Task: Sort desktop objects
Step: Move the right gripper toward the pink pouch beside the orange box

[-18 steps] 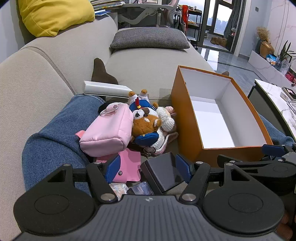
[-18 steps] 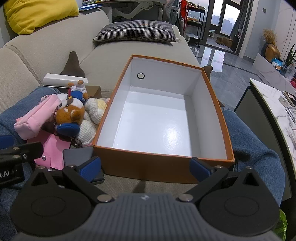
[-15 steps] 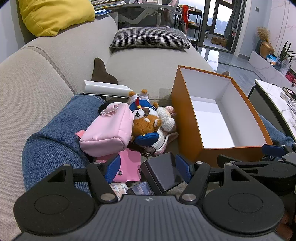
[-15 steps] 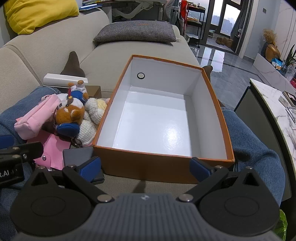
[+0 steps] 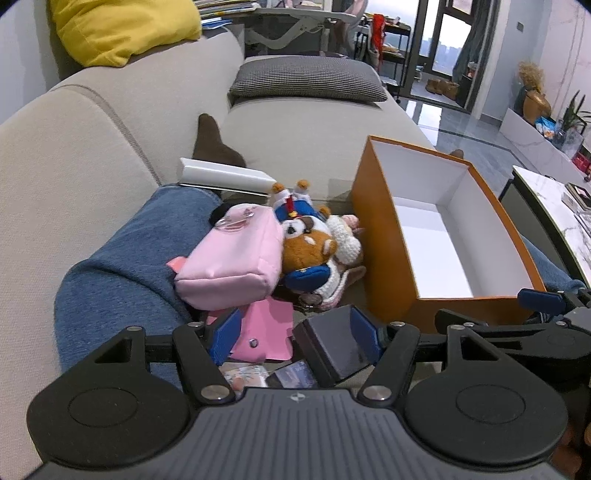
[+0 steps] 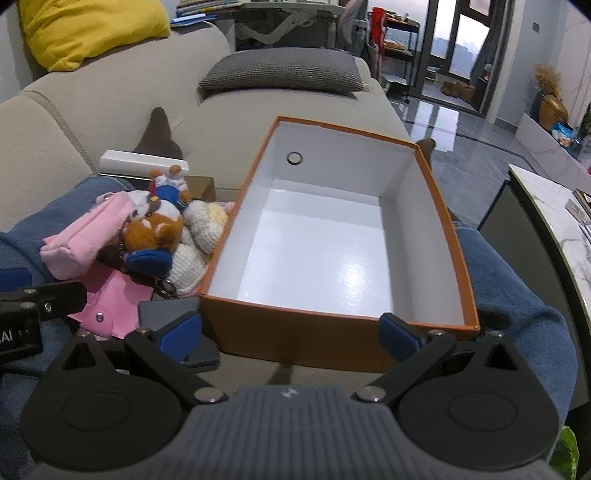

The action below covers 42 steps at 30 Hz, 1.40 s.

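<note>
Writing: on your left claw's body, at the left edge of the right wrist view, you can read white letters "AI"; the rest is cut off.
Box: your orange box [image 6: 332,334] sits centre frame in the right wrist view, white inside, with a small ring-shaped hole [image 6: 295,158] in its far wall. Nothing lies in it.
Left claw: your left claw [image 5: 295,332] is spread, low centre of the left wrist view. Its right pad [image 5: 365,338] is against the edge of a dark flat case [image 5: 332,345]; its left pad [image 5: 223,334] is over the pink flap [image 5: 266,332], apart from the case.
Right claw: your right claw [image 6: 290,334] is spread wide at the box's near wall, low centre of its view, gripping nothing.
Pile: left of the box you have a pink pouch [image 5: 232,260], a brown plush [image 5: 308,247] with blue parts, and a white knitted toy [image 5: 345,245] touching the box's side.
Cards: two small printed cards [image 5: 269,376] lie under your left claw; their print is too small to read.
White box: a long white box [image 5: 221,175] lies beyond the pile, upper centre-left.
Support: everything rests on a beige sofa [image 5: 74,147], between your jeans-clad legs [image 5: 129,273].
Cushions: a yellow one [image 5: 118,29] is upper left, a grey checked one [image 5: 306,79] top centre.
</note>
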### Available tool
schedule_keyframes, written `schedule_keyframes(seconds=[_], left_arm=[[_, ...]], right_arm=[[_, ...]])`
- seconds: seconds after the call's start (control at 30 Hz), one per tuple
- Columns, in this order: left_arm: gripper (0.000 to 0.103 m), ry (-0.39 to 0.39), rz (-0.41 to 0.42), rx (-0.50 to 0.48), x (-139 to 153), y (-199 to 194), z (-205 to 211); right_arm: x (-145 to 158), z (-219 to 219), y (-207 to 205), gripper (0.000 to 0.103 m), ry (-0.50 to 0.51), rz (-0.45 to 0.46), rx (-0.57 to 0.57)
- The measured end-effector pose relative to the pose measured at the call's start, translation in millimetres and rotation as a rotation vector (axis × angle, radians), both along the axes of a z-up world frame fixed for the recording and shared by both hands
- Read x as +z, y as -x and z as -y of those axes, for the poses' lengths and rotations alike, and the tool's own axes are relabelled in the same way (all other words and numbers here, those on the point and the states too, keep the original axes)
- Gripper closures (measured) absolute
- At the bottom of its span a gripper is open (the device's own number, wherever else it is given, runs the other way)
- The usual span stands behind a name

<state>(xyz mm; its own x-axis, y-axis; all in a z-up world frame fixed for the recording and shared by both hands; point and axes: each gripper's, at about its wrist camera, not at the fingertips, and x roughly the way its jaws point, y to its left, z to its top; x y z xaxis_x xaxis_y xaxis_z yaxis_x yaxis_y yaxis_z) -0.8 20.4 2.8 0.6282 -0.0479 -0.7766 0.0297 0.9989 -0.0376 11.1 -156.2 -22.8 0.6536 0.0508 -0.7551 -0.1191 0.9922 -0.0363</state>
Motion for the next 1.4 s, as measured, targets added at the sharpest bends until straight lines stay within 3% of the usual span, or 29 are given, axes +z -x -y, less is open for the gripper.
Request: schedule_keyframes(seconds=[0.1,0.23,0.3,0.33,0.47,0.8,1.1,1.17,1.3,1.4], left_arm=[[0.034,-0.015,-0.004,0.018,0.4,-1.3,-5.8],[0.04,-0.032,0.06,-0.001,3.9,-2.4,-14.3],[0.04,-0.029,0.082,-0.005,5.6,-4.6,-17.7],[0.041,-0.017,0.05,-0.006,4.9,-8.5,-18.8],[0.041,-0.06,0.071,-0.025,9.5,-18.2,-20.2],[0.041,-0.131,-0.013,-0.154,4.0,-49.6,-17.5],[0.042,-0.132,-0.086,-0.167,-8.0,-83.0,-26.4],[0.048,-0.131,-0.112,-0.183,-12.2,-88.5,-26.0],[0.074,-0.081,-0.162,-0.211,-20.1,-92.9,-28.1],[0.08,-0.064,-0.172,-0.206,-22.8,-88.1,-32.6]], right_arm=[[0.2,-3.6,0.2,0.011,-0.011,0.008,0.029],[2.9,-12.0,-0.8,0.023,-0.02,0.02,0.08],[5.8,-17.4,-2.0,0.031,-0.024,0.03,0.113],[7.4,-20.6,-3.3,0.033,-0.025,0.033,0.129],[13.8,-34.1,-10.3,0.041,-0.039,0.049,0.194],[16.1,-63.7,-51.6,0.049,-0.027,0.046,0.312],[-0.5,-82.9,-88.3,0.056,-0.032,-0.023,0.368],[-3.5,-84.2,-95.9,0.056,-0.037,-0.037,0.369],[-7.9,-88.8,-105.8,0.056,-0.038,-0.052,0.387],[-11.3,-95.2,-107.2,0.057,-0.043,-0.06,0.407]])
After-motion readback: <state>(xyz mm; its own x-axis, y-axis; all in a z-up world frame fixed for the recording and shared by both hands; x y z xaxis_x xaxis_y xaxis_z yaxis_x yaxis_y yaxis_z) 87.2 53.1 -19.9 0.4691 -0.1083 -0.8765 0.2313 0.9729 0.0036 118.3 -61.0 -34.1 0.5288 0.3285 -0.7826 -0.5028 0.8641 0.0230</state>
